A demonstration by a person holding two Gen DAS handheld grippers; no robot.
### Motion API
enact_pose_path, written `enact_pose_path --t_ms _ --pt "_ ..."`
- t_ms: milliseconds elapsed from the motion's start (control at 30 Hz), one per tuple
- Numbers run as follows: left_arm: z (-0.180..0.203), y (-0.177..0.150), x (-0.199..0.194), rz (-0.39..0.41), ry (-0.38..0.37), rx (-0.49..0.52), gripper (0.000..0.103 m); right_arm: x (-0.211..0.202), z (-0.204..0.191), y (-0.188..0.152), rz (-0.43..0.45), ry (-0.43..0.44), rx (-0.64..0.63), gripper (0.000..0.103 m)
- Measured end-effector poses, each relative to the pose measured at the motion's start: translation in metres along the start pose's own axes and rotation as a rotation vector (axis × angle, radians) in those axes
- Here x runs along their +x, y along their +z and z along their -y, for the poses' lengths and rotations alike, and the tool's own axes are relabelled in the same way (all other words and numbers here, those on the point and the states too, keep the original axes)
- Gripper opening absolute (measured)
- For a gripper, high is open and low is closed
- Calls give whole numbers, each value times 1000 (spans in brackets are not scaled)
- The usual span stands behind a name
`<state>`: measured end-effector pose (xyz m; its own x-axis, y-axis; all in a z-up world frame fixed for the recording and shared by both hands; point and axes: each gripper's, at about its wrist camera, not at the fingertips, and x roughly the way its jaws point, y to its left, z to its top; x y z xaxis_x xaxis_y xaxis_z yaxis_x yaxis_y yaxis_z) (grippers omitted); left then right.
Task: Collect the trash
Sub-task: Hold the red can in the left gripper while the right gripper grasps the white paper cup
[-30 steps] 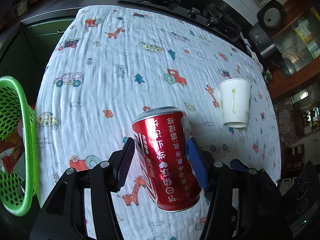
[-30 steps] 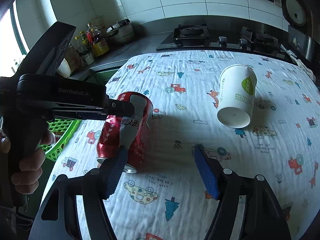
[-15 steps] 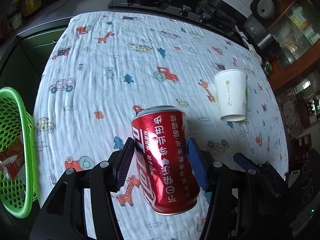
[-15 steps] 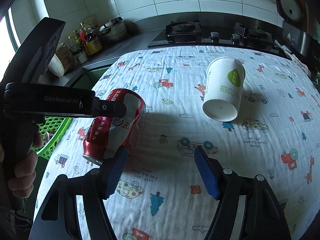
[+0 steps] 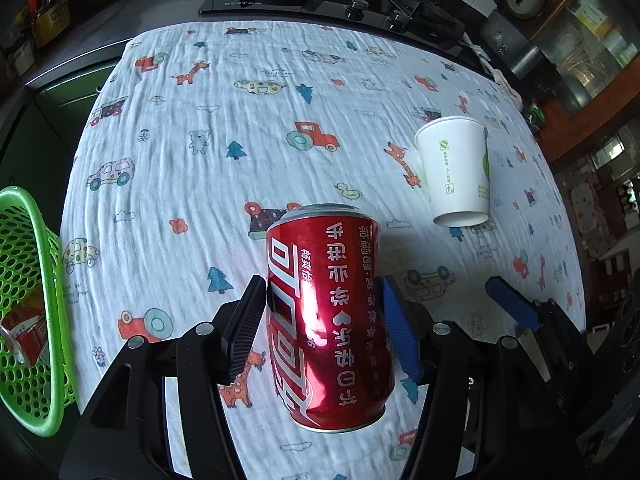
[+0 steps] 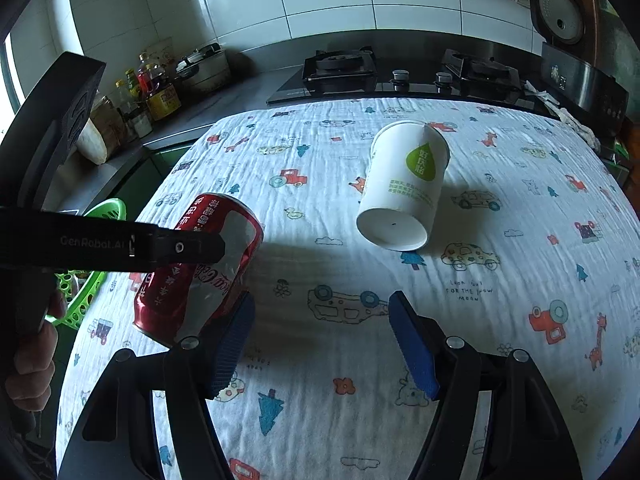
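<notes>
Left wrist view: we see our left gripper [image 5: 322, 320] with its jaws against the sides of a dented red can [image 5: 330, 316], held clear above the printed cloth [image 5: 224, 128] that covers the table; the jaws have just been easing slightly wider, yet the can sits between them, pads on both flanks, upside-down lettering facing us. At the left edge hangs a green perforated basket [image 5: 32, 264], and through its mesh we make out a red-and-white carton and some clear wrapping; what else lies in it we cannot tell. A white paper cup [image 5: 456, 172] lies on its side on the cloth, well apart from the can, towards the right. In the right wrist view our right gripper [image 6: 322, 344] has its blue pads [image 6: 412, 344] spread with nothing between them, above bare cloth, the cup's closed bottom turned towards us.
</notes>
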<state>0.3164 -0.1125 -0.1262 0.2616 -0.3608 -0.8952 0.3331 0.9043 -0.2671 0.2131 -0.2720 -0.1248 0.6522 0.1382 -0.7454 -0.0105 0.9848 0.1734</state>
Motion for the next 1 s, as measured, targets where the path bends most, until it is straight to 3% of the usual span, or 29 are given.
enact_pose_path --t_ms 467,800,1000 --pt "15 -4 5 15 31 64 60 -4 16 -2 7 -40 10 67" --pt "7 -2 -11 56 -40 30 60 -5 26 3 29 -69 42 67" --pt "4 5 -26 94 -42 36 60 0 28 4 25 -64 60 67"
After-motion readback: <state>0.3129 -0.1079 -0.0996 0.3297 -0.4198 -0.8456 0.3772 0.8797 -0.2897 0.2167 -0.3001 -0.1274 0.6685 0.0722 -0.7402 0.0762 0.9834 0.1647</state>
